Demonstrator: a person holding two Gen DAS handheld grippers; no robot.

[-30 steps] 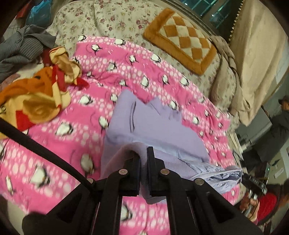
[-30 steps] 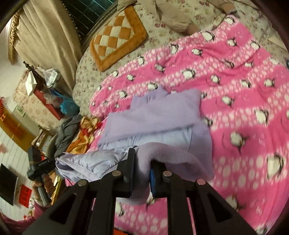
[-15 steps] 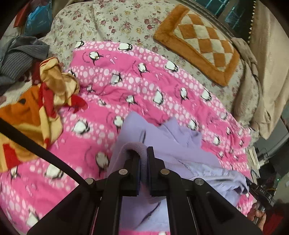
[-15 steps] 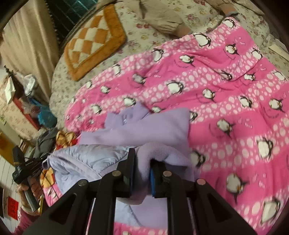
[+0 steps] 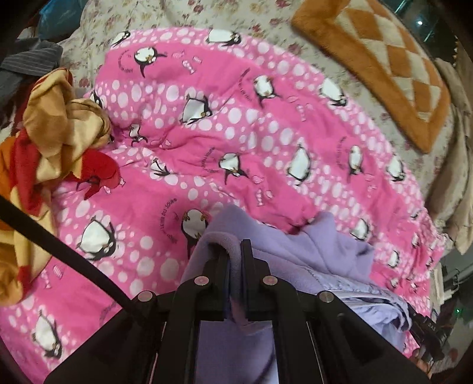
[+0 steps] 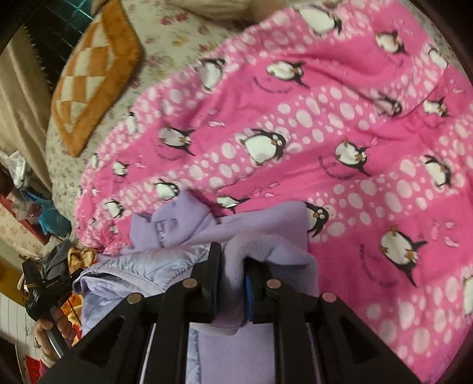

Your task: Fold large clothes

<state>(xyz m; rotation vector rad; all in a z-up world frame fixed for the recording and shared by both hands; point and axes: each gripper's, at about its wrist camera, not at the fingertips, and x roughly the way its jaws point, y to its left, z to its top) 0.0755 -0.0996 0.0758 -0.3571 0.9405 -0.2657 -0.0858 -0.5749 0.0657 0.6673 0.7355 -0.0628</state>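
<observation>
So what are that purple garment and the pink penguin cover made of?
Purple garment: looks like soft fleece, matte and fuzzy at the pinched fold, with a shinier quilted lining, perhaps nylon. Pink penguin cover: looks like printed cotton, matte, puffy and creased, so probably padded.

We see a floral-sheeted bed (image 5: 236,11) bearing a pink penguin quilt (image 5: 266,141), with an orange checked cushion (image 5: 384,59) at the far right.

garment (image 5: 334,251): lilac | quilt (image 5: 266,141): pink, white dots, penguins | cushion (image 5: 381,59): orange-cream checks
</observation>
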